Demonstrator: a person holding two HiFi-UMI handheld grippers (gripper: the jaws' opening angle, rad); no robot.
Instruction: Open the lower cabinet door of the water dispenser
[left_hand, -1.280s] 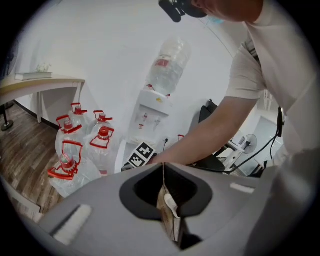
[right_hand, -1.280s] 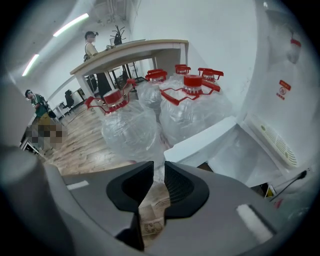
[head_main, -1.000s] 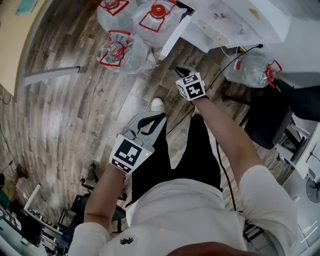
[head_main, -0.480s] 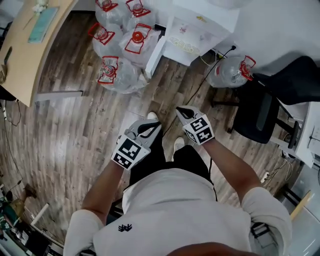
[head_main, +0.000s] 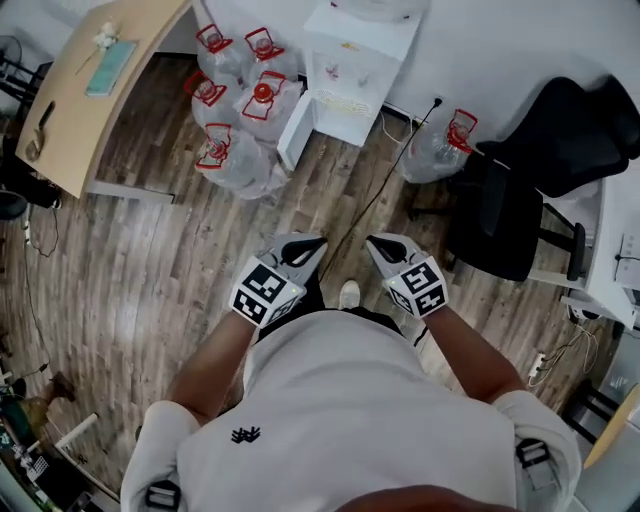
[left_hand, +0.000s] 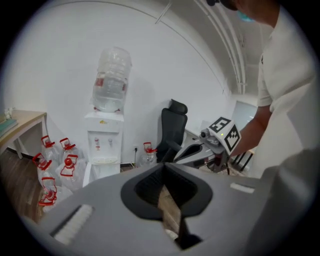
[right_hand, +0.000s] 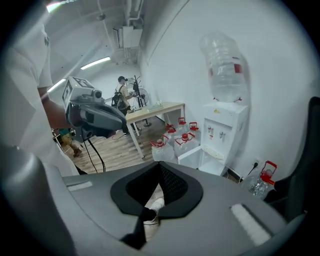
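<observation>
The white water dispenser (head_main: 352, 62) stands against the far wall with a clear bottle (left_hand: 111, 80) on top. Its lower cabinet door (head_main: 293, 128) hangs open, swung out to the left; the right gripper view shows the door (right_hand: 192, 156) ajar below the taps. My left gripper (head_main: 303, 248) and right gripper (head_main: 383, 248) are held side by side close to my body, well back from the dispenser. Both are shut with nothing between the jaws. From the left gripper view, the right gripper (left_hand: 182, 156) shows beside the chair.
Several red-capped water bottles (head_main: 235, 100) cluster left of the dispenser, and one more bottle (head_main: 442, 145) lies to its right by a power cable. A black office chair (head_main: 530, 190) stands at right, a wooden desk (head_main: 90, 95) at upper left. A person (right_hand: 121, 92) stands far off.
Both grippers have pulled back and up from the dispenser toward my body as I stood back. The right gripper has left the door's edge. The door stays open.
</observation>
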